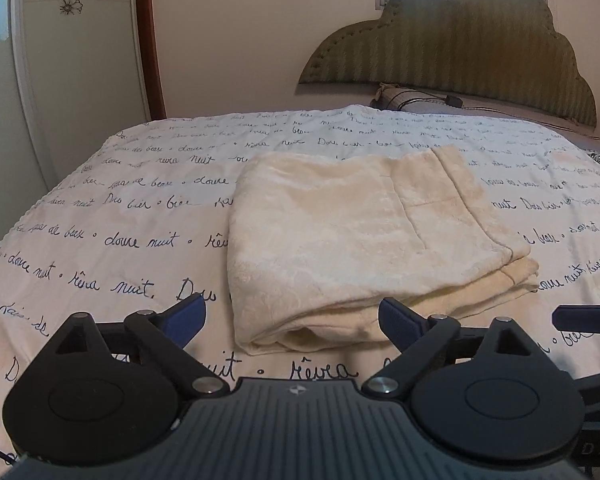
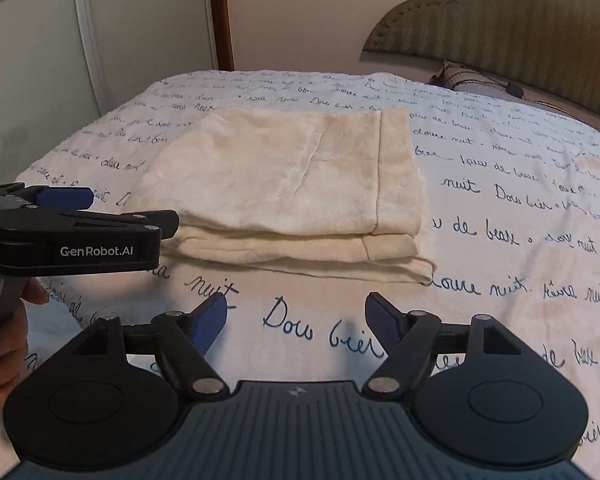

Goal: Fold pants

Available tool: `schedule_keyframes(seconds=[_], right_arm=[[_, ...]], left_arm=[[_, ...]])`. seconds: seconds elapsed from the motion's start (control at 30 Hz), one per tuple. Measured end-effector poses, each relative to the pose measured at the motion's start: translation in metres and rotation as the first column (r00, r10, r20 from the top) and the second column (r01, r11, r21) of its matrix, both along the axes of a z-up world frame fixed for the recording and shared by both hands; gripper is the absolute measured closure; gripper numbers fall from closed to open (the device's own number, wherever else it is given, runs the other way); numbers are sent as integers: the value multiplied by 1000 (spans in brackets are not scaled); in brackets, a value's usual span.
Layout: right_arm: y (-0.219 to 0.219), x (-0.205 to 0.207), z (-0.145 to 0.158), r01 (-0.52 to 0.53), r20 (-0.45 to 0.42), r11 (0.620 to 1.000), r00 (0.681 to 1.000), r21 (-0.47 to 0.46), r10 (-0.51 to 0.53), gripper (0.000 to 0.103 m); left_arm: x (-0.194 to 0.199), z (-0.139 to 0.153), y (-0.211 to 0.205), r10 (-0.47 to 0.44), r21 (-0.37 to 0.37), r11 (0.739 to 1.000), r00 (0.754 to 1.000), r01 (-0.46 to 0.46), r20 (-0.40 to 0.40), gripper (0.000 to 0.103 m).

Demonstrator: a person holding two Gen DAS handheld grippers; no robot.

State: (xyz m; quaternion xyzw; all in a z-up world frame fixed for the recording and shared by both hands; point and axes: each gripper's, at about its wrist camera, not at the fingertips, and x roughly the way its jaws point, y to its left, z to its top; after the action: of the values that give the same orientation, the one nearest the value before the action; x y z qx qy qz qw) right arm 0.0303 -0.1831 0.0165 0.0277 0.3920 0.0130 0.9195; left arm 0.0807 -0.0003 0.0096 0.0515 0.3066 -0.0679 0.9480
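Observation:
The cream pants lie folded into a thick rectangle on the bed, with several layers showing at the near edge. My left gripper is open just in front of that near edge, and only the fold's rounded corner shows between its blue fingertips. In the right wrist view the same folded pants rest farther ahead. My right gripper is open over bare bedspread, short of the pants, with nothing between its fingers. The left gripper's side is seen at the left of that view, held by a hand.
A white bedspread with dark handwritten script covers the bed. A green padded headboard and a striped pillow stand at the back right. A wardrobe door with flower decals is at the left, and the bed's left edge drops off there.

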Motion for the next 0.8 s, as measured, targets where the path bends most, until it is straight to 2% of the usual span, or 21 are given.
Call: schedule_keyframes(seconds=[0.07, 0.13, 0.17, 0.2, 0.23, 0.27, 0.3, 0.33, 0.37, 0.4, 0.43, 0.47, 0.5, 0.57, 0.67, 0.8], right_arm=[[-4, -7, 9, 16, -43, 998, 999, 58, -13, 25], [-14, -16, 25, 20, -91, 976, 996, 218, 0, 25], [-22, -23, 34, 6, -87, 939, 996, 344, 26, 25], [-31, -29, 42, -23, -60, 879, 996, 477, 59, 24], [-39, -34, 50, -62, -16, 798, 996, 600, 90, 21], [-45, -38, 55, -82, 25, 748, 996, 659, 87, 12], [-48, -42, 59, -84, 64, 747, 996, 660, 56, 4], [-46, -45, 62, -64, 105, 807, 994, 588, 2, 1], [-40, -46, 62, -7, 125, 883, 990, 469, -58, 0], [-30, -43, 57, 82, 128, 947, 984, 309, -127, 0], [-20, -39, 49, 141, 136, 976, 977, 168, -164, 0], [-12, -34, 37, 158, 154, 986, 974, 58, -165, 0], [-6, -29, 25, 153, 162, 988, 975, -10, -149, 0], [-1, -20, 4, 142, 130, 990, 982, -19, -139, 0], [1, -14, -20, 125, 100, 990, 986, 68, -131, 0], [13, -12, -34, 100, 113, 995, 988, 6, -101, 0]], left_arm=[[-4, 1, 3, 5, -2, 1000, 1000, -5, -2, 8], [-9, 2, 6, 8, -2, 1000, 1000, -7, 2, 8], [-11, 2, 7, 8, -2, 1000, 1000, -8, 3, 8], [-12, 2, 8, 9, -4, 1000, 1000, -9, 3, 8], [-13, 2, 9, 11, -8, 1000, 1000, -11, 5, 8], [-15, 2, 10, 14, -10, 1000, 1000, -14, 6, 8], [-16, 1, 11, 17, -11, 1000, 1000, -17, 6, 8], [-17, 0, 12, 21, -9, 1000, 1000, -21, 7, 8], [-18, -1, 12, 25, -6, 1000, 1000, -24, 7, 8], [-20, -2, 13, 26, -3, 1000, 1000, -26, 9, 8], [-21, -3, 14, 26, -1, 1000, 1000, -26, 9, 8], [-21, -4, 14, 27, -1, 1000, 1000, -27, 7, 8], [-21, -5, 15, 28, -1, 1000, 1000, -28, 3, 8], [-22, -8, 15, 27, -4, 1000, 1000, -27, -6, 8], [-23, -12, 15, 25, 0, 1000, 1000, -25, -8, 8], [-24, -17, 15, 27, 4, 1000, 1000, -26, -16, 8]])
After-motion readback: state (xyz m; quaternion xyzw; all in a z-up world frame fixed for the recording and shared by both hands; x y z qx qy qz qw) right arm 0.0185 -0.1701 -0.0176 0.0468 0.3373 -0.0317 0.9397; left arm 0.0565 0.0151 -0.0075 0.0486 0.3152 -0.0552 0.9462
